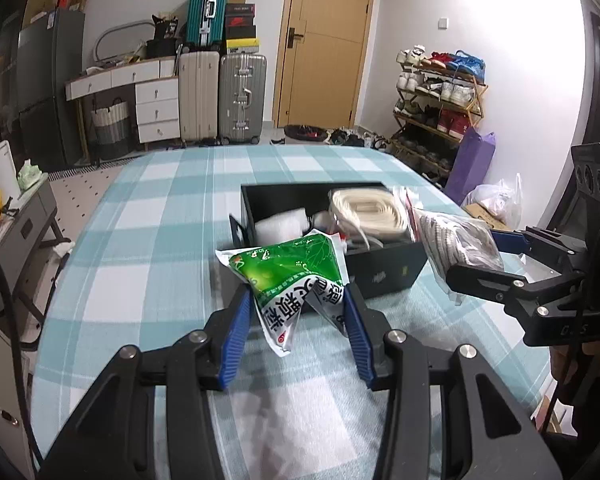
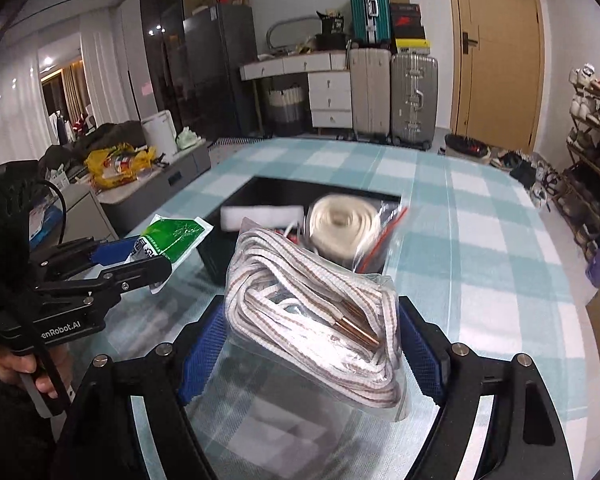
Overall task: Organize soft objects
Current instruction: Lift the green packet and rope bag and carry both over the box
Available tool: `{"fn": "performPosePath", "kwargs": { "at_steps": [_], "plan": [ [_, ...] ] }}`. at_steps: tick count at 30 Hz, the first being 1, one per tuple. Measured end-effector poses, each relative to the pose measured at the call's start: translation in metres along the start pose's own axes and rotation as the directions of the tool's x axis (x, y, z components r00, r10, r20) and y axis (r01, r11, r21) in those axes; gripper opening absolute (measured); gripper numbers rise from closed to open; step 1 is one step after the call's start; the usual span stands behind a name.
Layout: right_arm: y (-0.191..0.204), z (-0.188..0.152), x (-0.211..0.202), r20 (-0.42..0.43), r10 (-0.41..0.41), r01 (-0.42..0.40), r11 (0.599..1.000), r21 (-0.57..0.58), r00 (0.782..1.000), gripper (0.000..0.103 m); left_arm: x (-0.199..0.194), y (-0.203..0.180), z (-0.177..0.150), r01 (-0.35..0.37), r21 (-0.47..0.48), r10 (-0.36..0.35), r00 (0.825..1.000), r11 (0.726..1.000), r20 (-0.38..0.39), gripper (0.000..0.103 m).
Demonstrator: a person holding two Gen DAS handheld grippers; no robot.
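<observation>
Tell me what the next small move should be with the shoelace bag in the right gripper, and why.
Probably carry the bag of striped shoelaces forward over the black box and release it there. The right gripper already grips it just short of the box, which holds a cream roll and a white pack. The left gripper holds the green packet beside it.

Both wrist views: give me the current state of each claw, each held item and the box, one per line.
Left claw: shut on the green and white plastic packet, held above the table.
Right claw: shut on the clear bag of striped white laces, held near the box.
Black open-top box: on the checked tablecloth, holding a cream rolled strap and a white bundle.
</observation>
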State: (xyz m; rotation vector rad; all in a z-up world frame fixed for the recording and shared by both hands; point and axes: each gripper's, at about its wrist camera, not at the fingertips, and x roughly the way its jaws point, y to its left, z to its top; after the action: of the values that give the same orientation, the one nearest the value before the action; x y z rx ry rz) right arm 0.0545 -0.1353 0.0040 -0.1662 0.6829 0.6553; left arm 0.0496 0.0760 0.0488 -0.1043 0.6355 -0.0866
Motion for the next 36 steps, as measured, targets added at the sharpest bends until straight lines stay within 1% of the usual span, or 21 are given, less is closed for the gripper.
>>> {"fn": "performPosePath", "kwargs": {
  "at_steps": [7, 15, 24, 32, 36],
  "plan": [
    [-0.002, 0.020, 0.004, 0.039, -0.006, 0.006, 1.000, 0.005, 0.999, 0.082, 0.003, -0.002, 0.020, 0.000, 0.018, -0.001, 0.999, 1.000, 0.033, 0.044],
    [-0.003, 0.035, 0.017, 0.053, -0.011, 0.011, 1.000, -0.004, 0.999, 0.082, 0.014, -0.005, 0.039, 0.011, 0.020, -0.012, 0.998, 1.000, 0.055, 0.044],
    [-0.008, 0.047, 0.035, 0.047, -0.025, 0.026, 1.000, -0.016, 0.999, 0.083, 0.033, -0.008, 0.051, 0.012, 0.031, -0.014, 0.999, 0.999, 0.052, 0.044],
    [-0.005, 0.053, 0.060, 0.019, -0.089, 0.090, 0.992, -0.088, 0.996, 0.083, 0.052, -0.003, 0.053, 0.011, 0.008, -0.011, 0.999, 1.000, 0.030, 0.044],
    [-0.002, 0.054, 0.073, 0.000, -0.107, 0.106, 0.986, -0.129, 0.994, 0.083, 0.057, 0.000, 0.054, 0.008, -0.001, -0.008, 1.000, 1.000, 0.027, 0.044]
  ]
}}
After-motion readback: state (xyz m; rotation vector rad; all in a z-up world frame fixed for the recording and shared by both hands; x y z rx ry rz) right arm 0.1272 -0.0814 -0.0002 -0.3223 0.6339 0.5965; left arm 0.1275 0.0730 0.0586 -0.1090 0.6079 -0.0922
